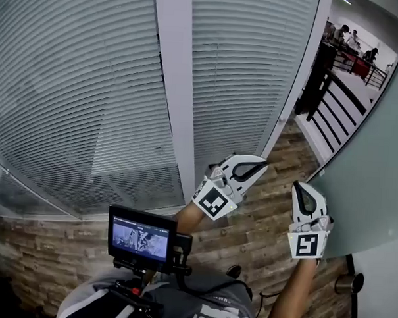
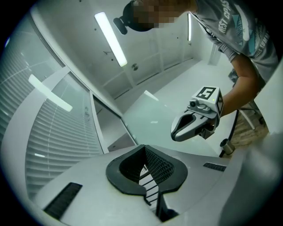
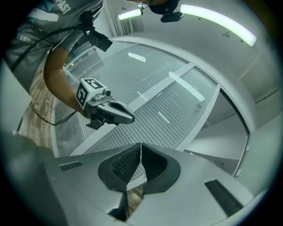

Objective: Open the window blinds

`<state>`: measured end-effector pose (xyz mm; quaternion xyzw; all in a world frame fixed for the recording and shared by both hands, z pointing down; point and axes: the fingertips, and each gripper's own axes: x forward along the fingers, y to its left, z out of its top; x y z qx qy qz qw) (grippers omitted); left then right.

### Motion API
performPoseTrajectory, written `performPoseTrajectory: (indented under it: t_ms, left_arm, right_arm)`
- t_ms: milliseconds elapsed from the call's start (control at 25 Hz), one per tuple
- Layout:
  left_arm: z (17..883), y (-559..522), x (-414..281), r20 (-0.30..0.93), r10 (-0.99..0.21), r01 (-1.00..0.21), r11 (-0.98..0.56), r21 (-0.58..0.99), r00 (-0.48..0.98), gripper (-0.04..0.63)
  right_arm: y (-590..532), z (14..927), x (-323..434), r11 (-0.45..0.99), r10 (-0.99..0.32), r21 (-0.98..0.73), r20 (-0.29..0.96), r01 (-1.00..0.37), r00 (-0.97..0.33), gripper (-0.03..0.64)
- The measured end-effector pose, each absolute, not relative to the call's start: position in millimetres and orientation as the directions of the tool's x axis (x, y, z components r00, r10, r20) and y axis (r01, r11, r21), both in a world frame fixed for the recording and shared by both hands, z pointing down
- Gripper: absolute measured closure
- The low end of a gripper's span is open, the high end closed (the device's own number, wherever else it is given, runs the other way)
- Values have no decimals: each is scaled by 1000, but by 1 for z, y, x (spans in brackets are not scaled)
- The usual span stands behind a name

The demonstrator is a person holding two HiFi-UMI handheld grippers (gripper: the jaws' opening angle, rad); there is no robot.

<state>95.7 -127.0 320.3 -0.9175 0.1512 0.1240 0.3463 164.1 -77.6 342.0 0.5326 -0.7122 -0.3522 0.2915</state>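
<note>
left gripper, right gripper, both closed, apart from blinds.

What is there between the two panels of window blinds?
A white upright frame post stands between the left blinds and the right blinds. The head view shows this plainly.

Setting: an office interior.
Walls: glazed partitions hung with lowered horizontal blinds, divided by white frames; a frosted glass panel stands at right.
Ceiling: white, lit by long strip lights.
Floor: wood-look planks.
Background: people sit at a red table beyond a black railing.
</note>
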Motion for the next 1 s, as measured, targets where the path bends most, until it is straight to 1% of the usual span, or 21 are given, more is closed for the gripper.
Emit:
performPoseTrajectory:
  t_ms: [120,240,360,480,600,800,1000]
  left_arm:
    - [331,-151,124,-325,-247,-400,-704,-587,913,591]
    - [340,-164,160,-300,-286,-412,-699,-584,910,592]
    - [338,-184,183,-299,-336,-450,-676,-584,893,591]
    - [337,-198,206,-308,-358,-472,-654,-591,882,591]
    - [357,-204,229,-301,-384,-486,-632,-604,873,591]
    - [356,-215,237,-267,-438,-500,-598,-627,859,591]
    - [351,-252,230,-296,-461,-535,-574,-620,837,591]
  right_arm:
    - [-105,348,192,227,-945,807,49,-545,-322,612]
    - [-126,351,233,241,-936,801,42,-548,-350,612]
    - [-149,348,256,281,-916,800,59,-530,-397,612]
    - [-165,351,277,304,-896,798,54,-520,-440,612]
    - [-177,370,302,311,-883,794,39,-522,-468,612]
    - [-201,366,318,327,-868,786,30,-525,-496,612]
    - [-236,366,315,342,-858,786,38,-515,-512,612]
